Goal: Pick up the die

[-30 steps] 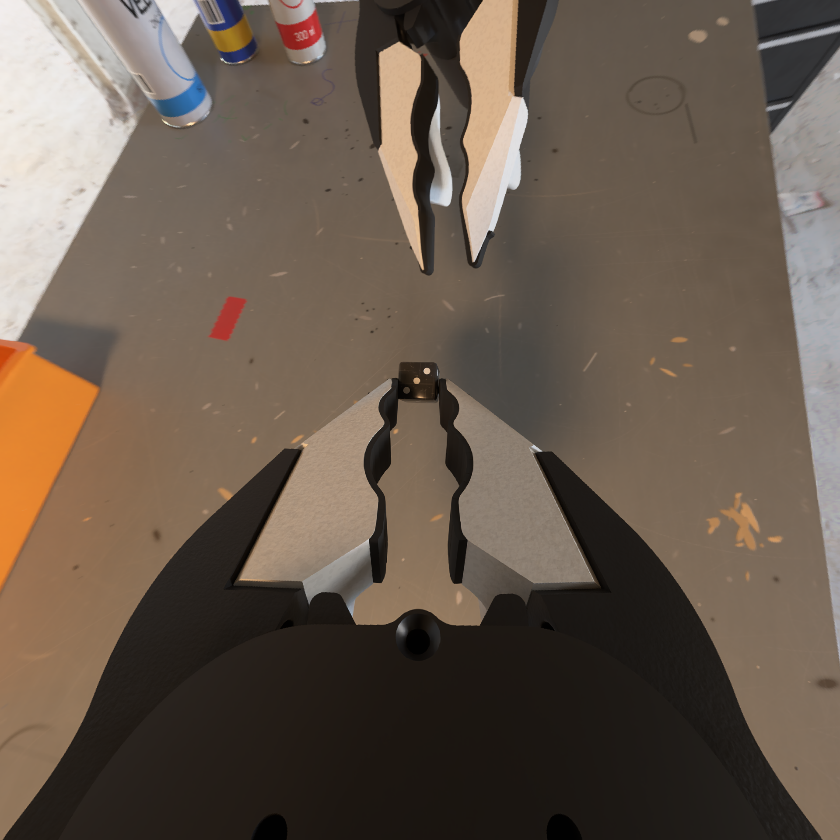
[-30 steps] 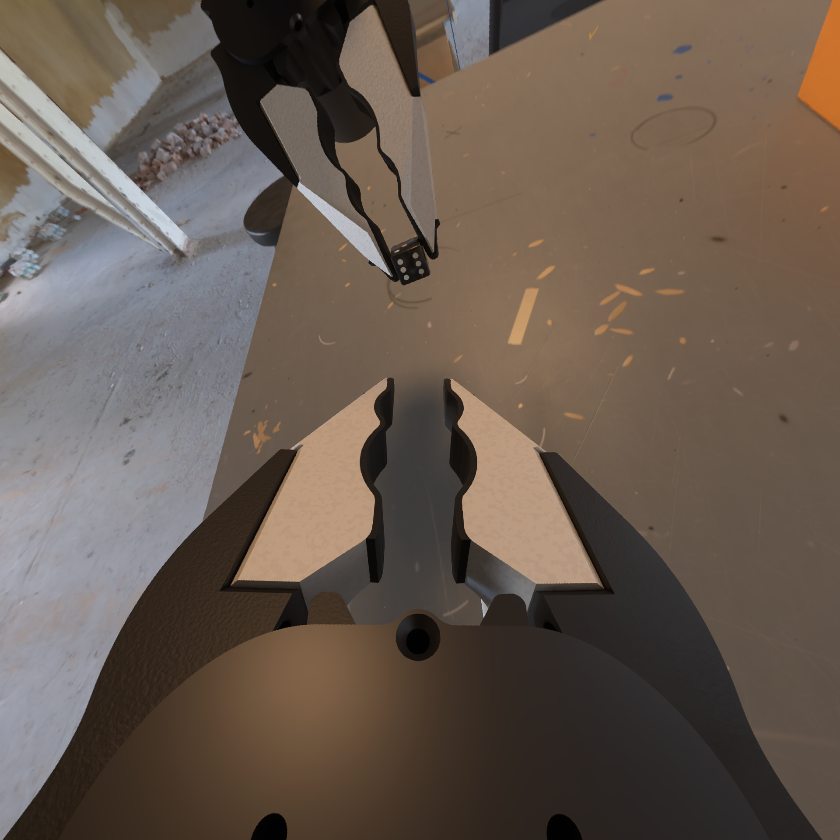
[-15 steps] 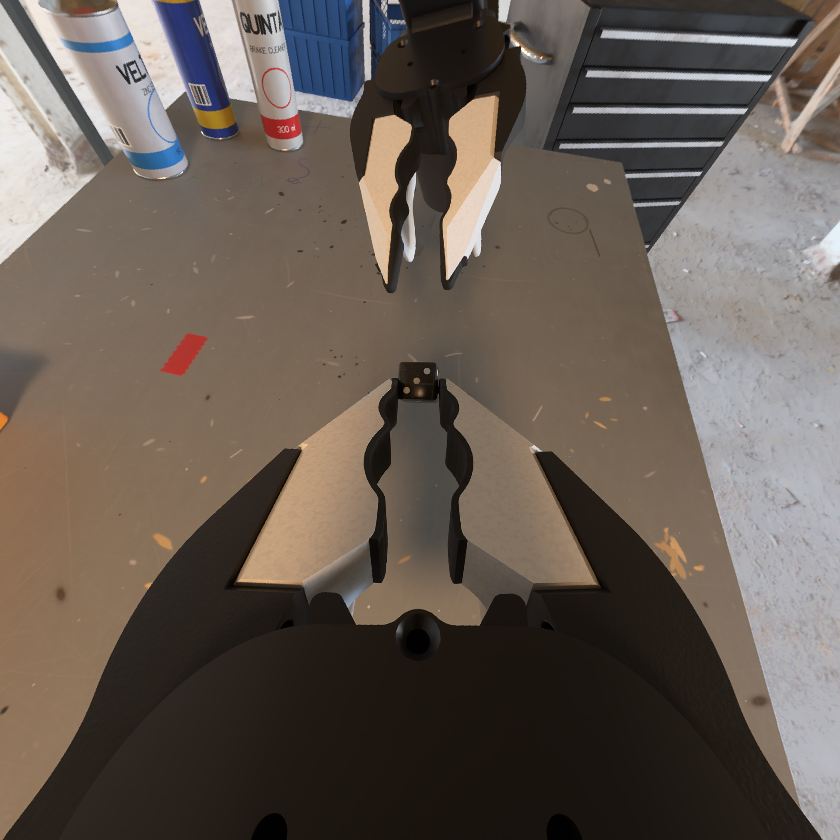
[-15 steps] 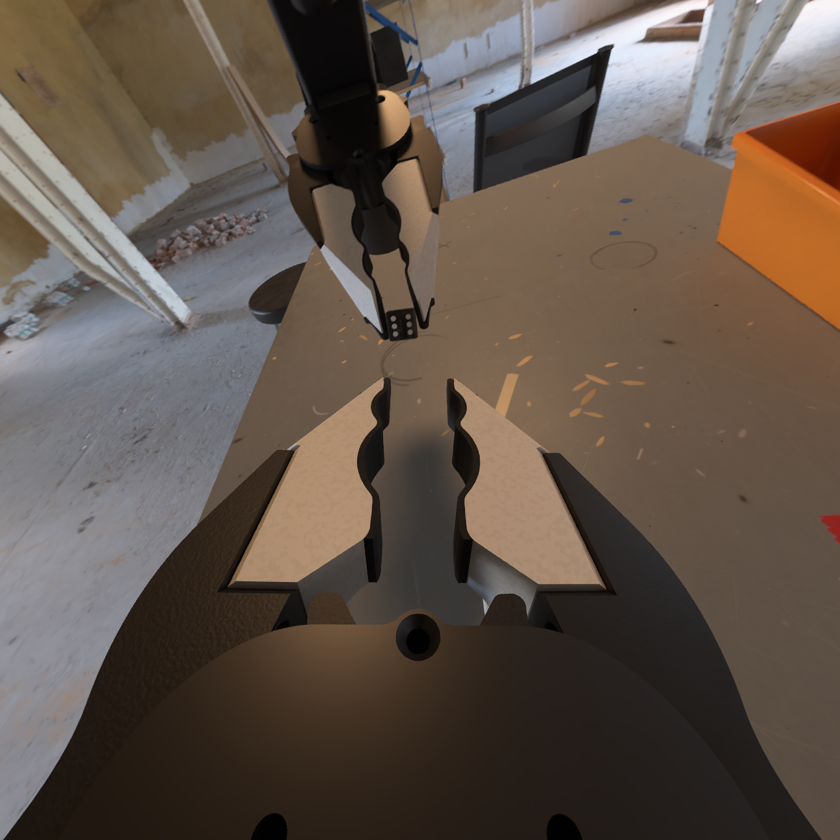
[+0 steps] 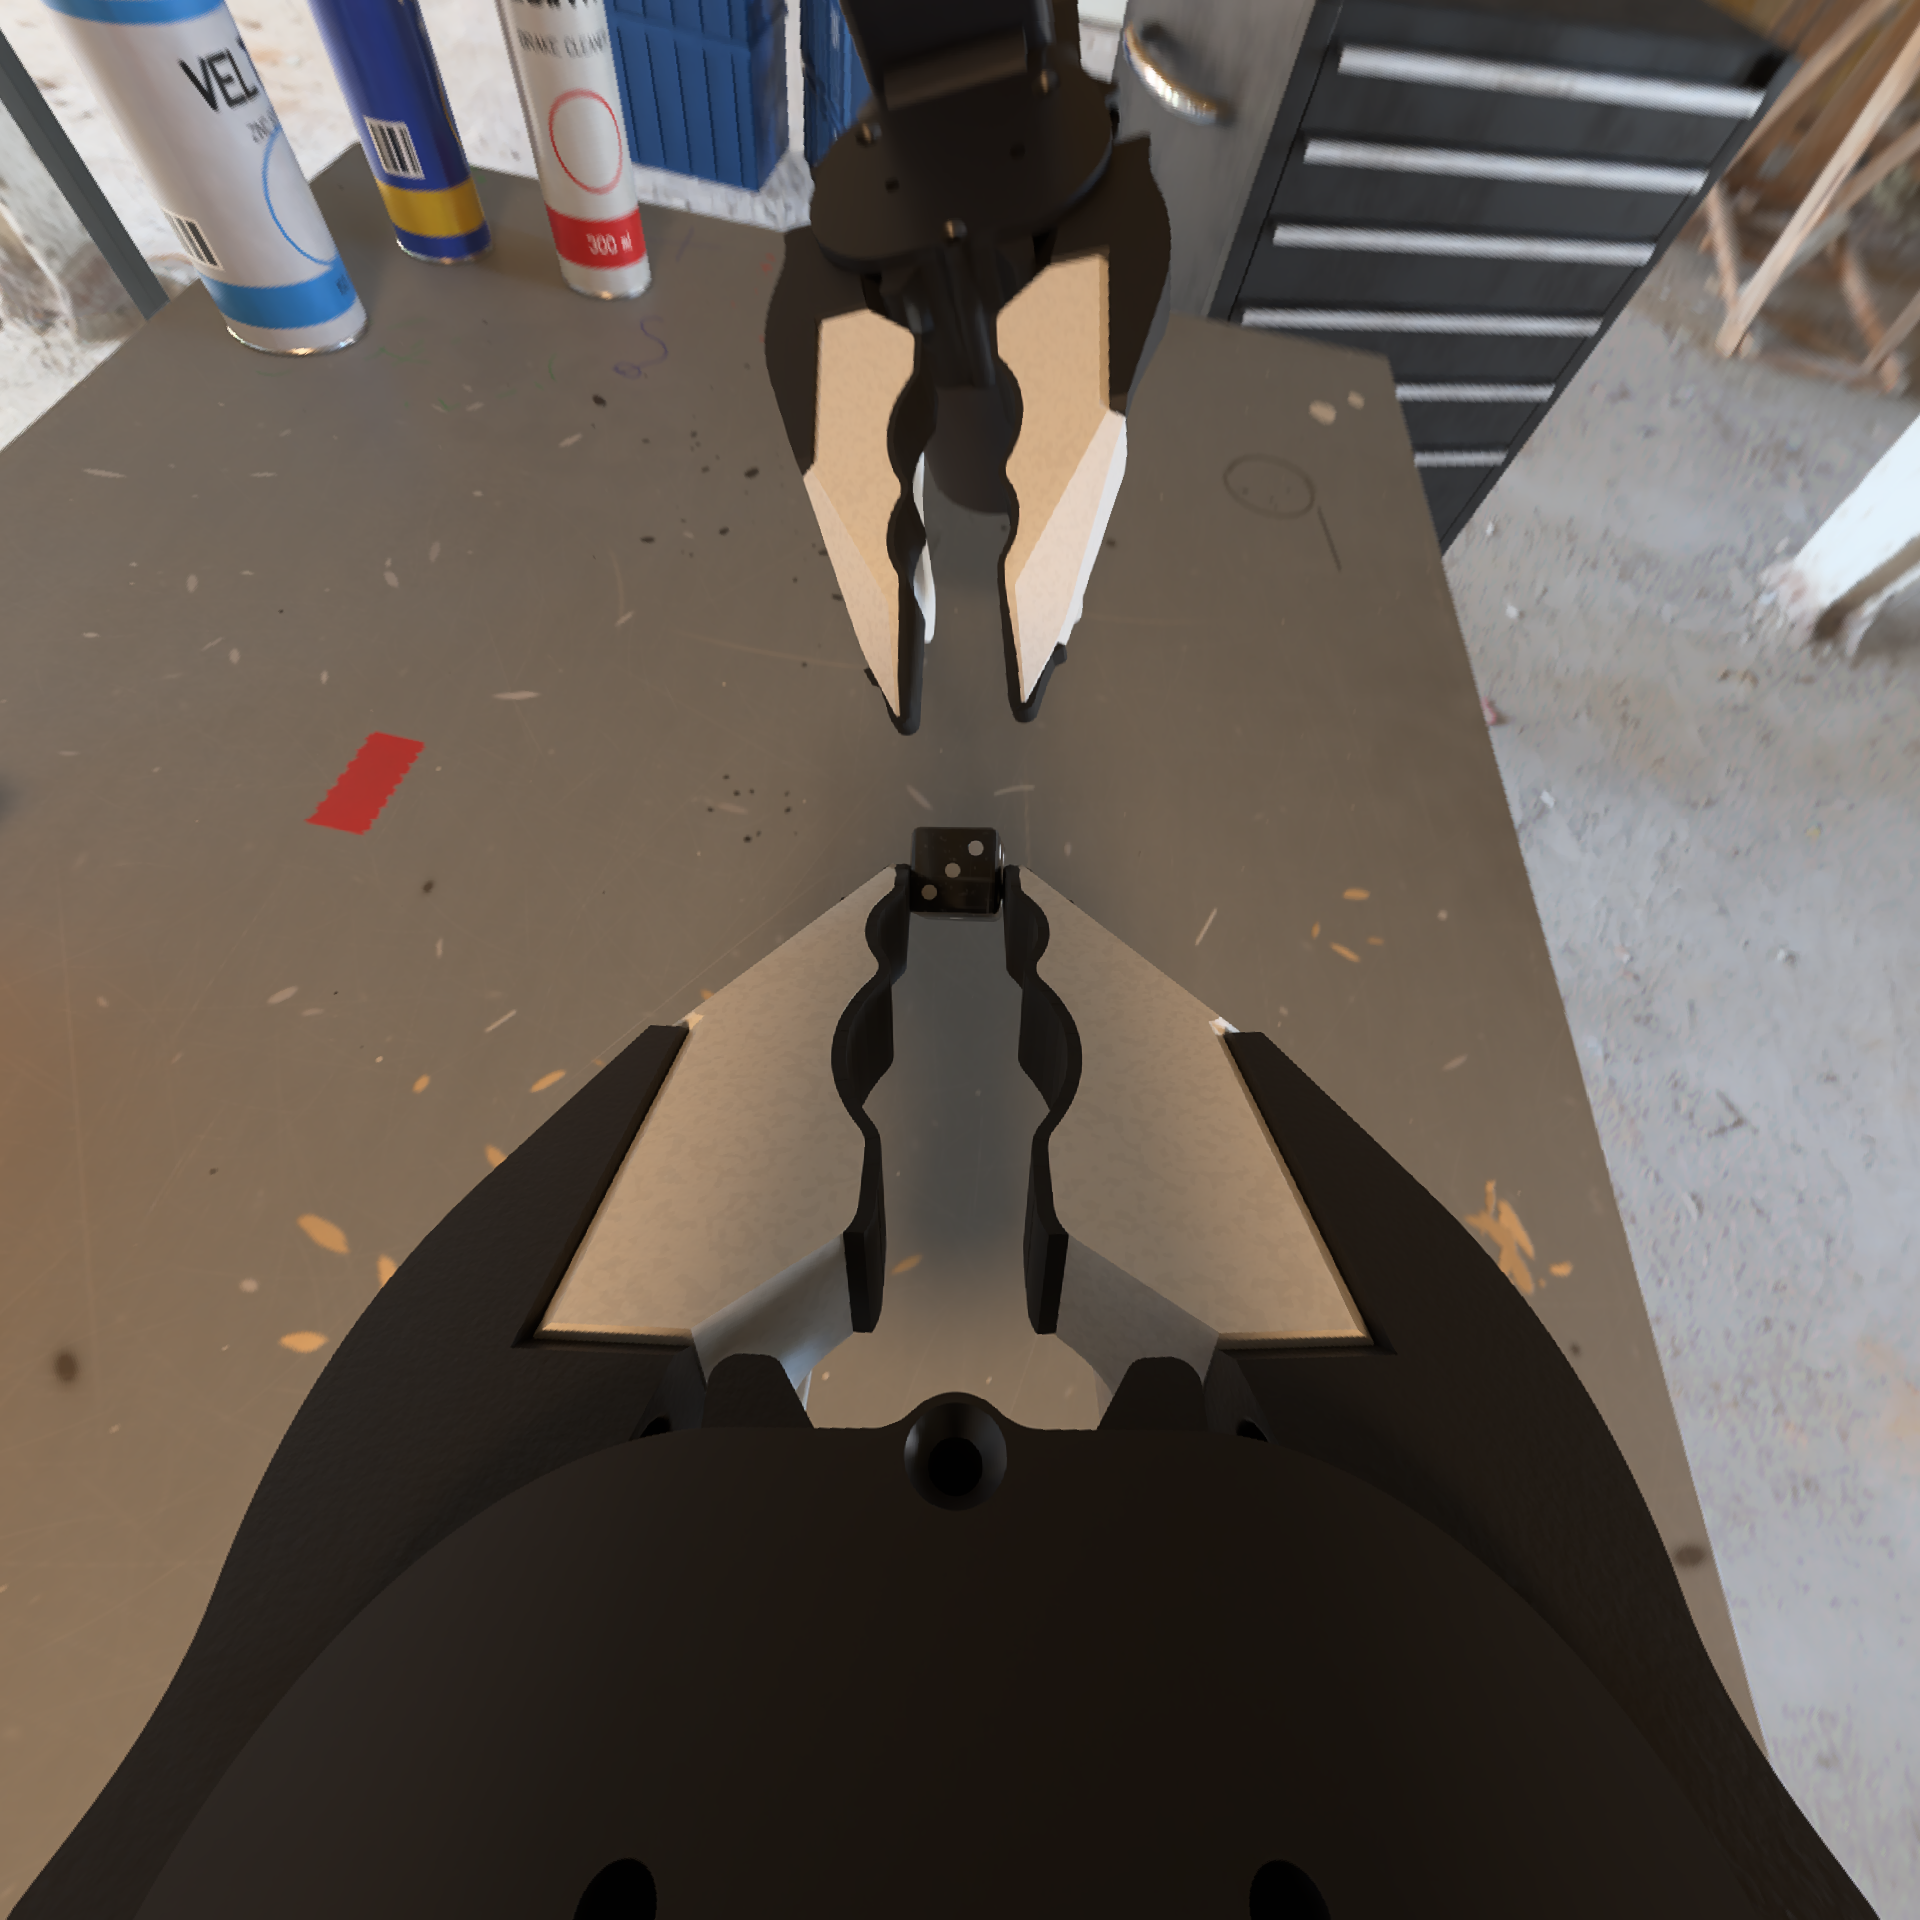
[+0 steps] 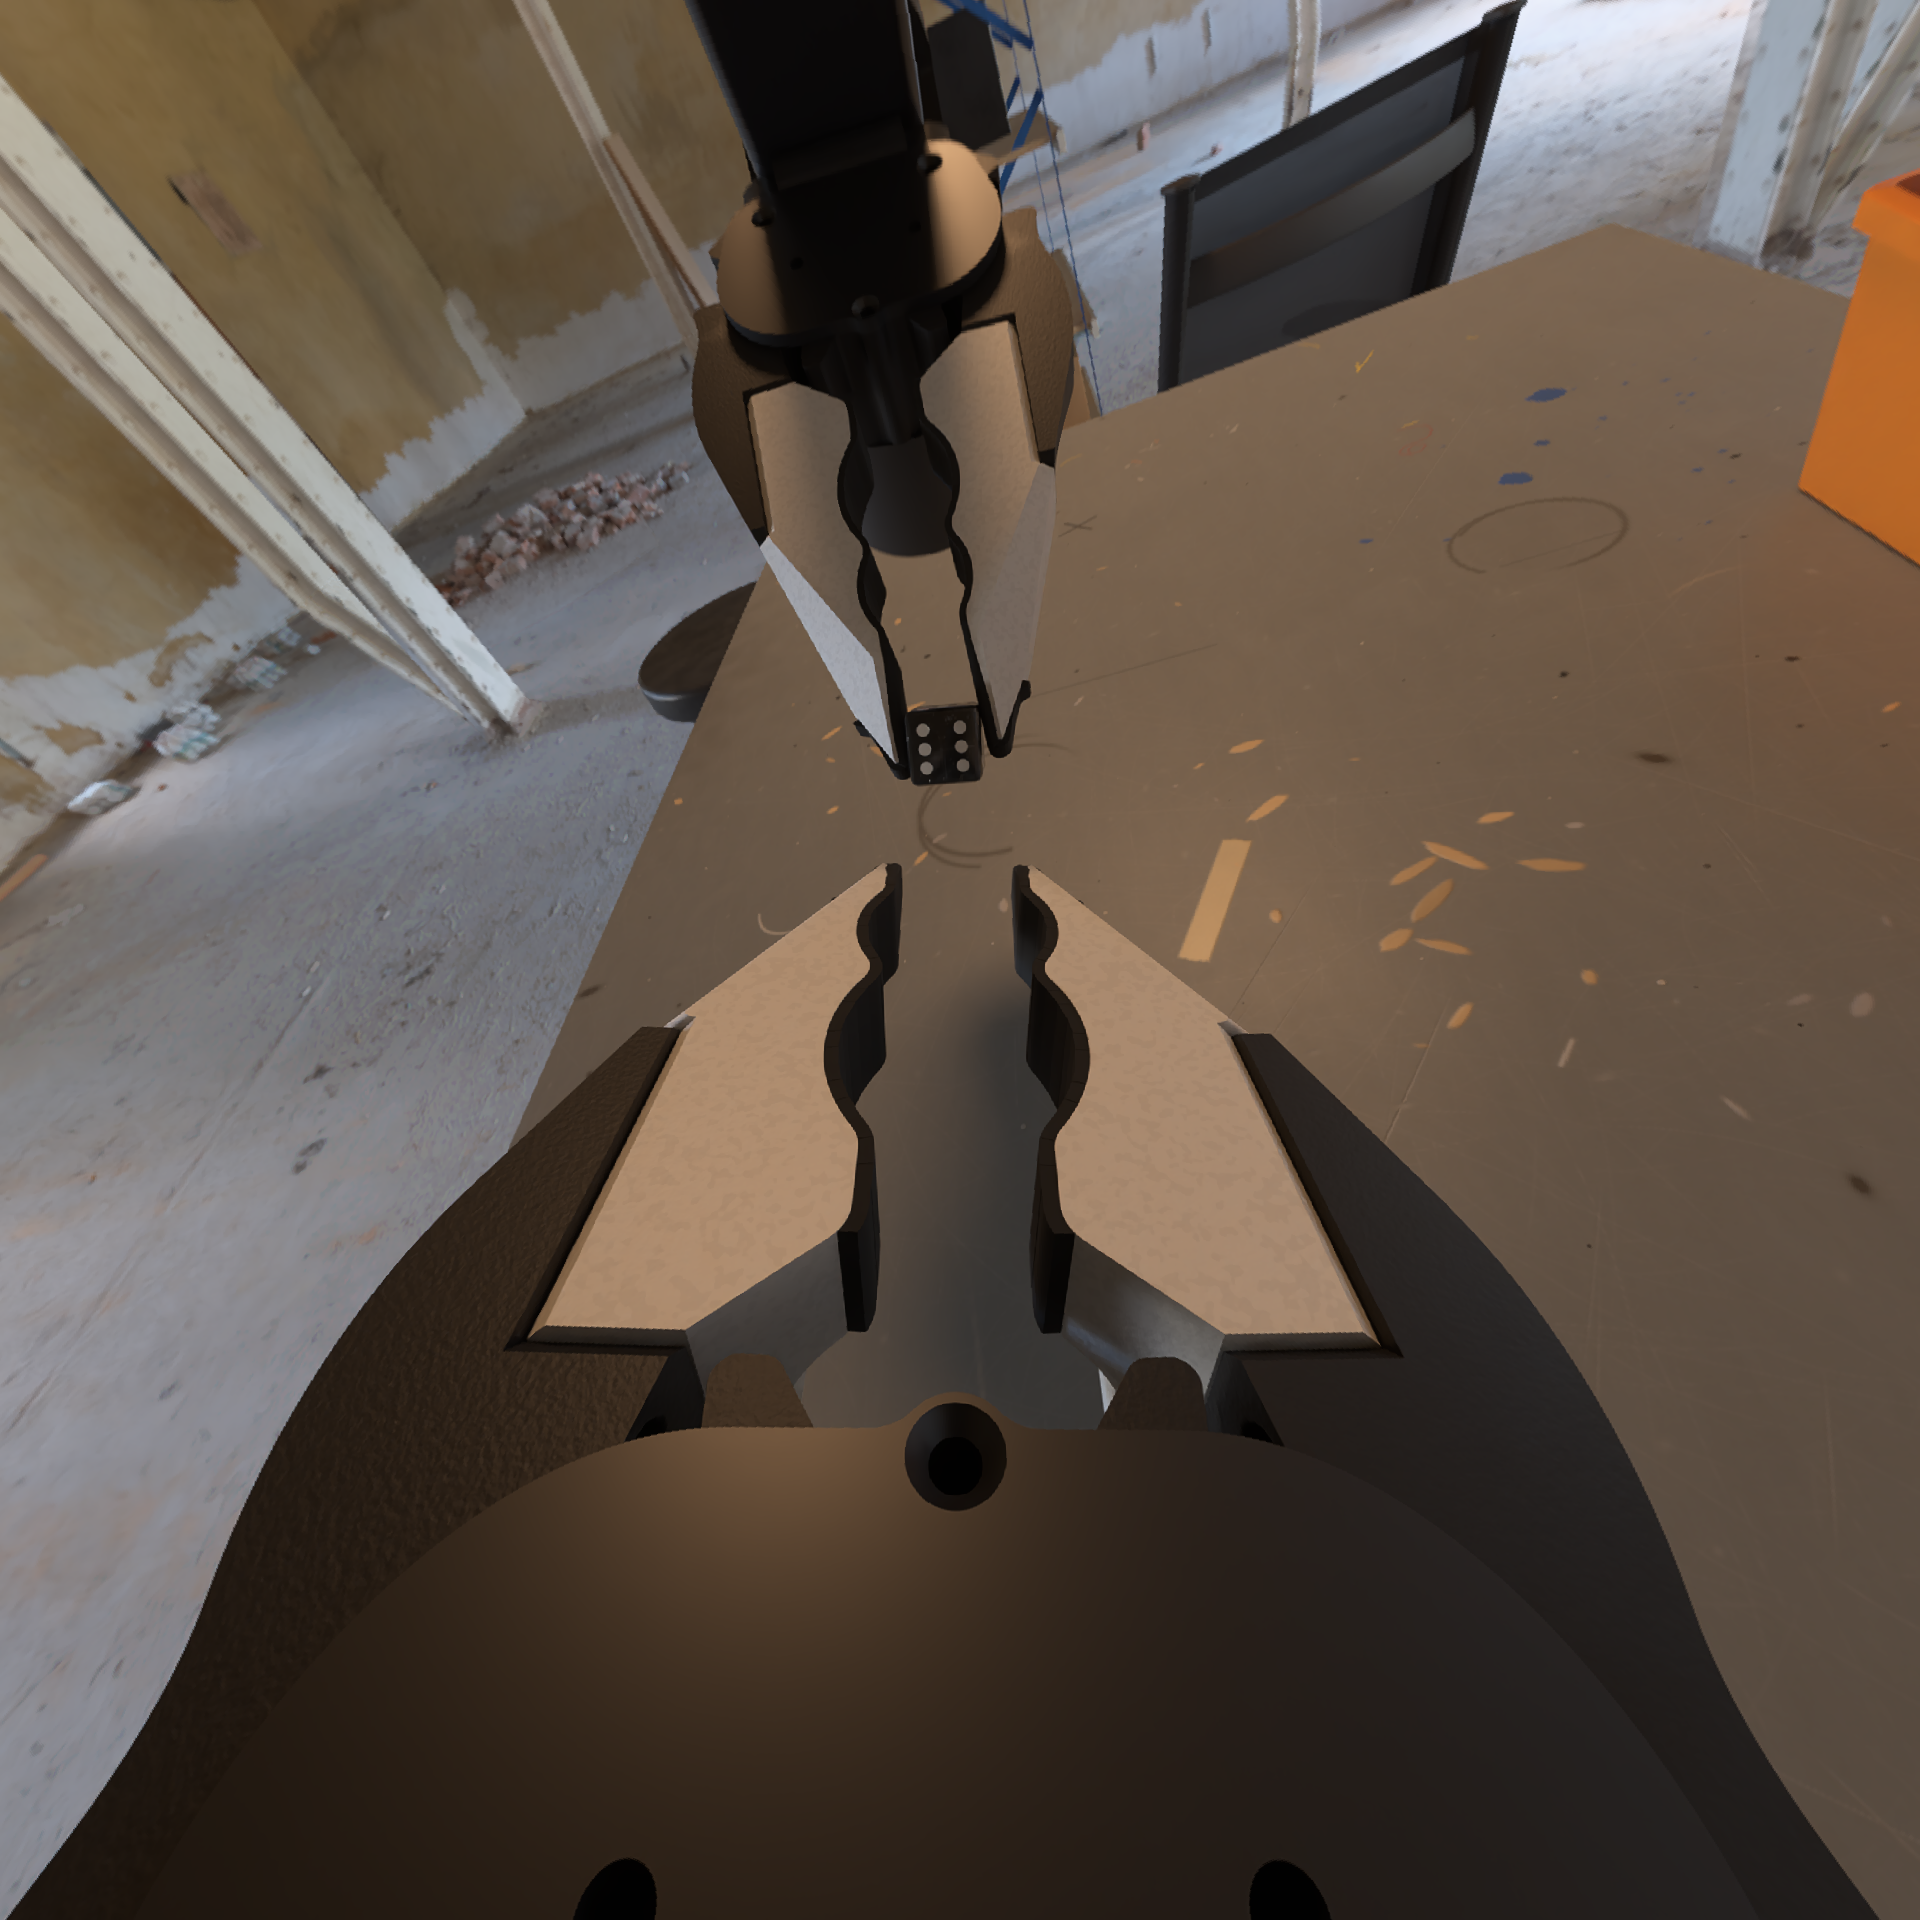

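The die [image 5: 954,873] is a small black cube with white pips, three showing on the face toward the left wrist camera and six on the face seen from the right wrist view [image 6: 943,744]; it sits pinched between the tips of the left gripper [image 5: 956,896], whose fingers [image 5: 896,914] are closed on its two sides, and from the right wrist view it appears to hang above the grey tabletop [image 5: 520,582] rather than rest on it.

Against half a second ago the die is in the same spot between the fingertips and the grip is unchanged; the right gripper [image 5: 964,717] now looms larger and nearer in the left wrist view, and the left one likewise fills more of the right wrist view.

The right gripper [image 6: 956,881] holds nothing, its fingers [image 6: 769,1049] parted with bare tabletop showing between them; its tips point at the die from the far side, just apart from it.

At the far left edge stand three spray cans: a white and blue one [image 5: 208,177], a blue and yellow one [image 5: 410,125], a white and red one [image 5: 582,145]; a red tape patch [image 5: 366,781] lies to the left; a black drawer cabinet [image 5: 1496,229] stands beyond the far right corner; an orange bin [image 6: 1870,374] and a dark chair [image 6: 1330,270] show in the right wrist view.
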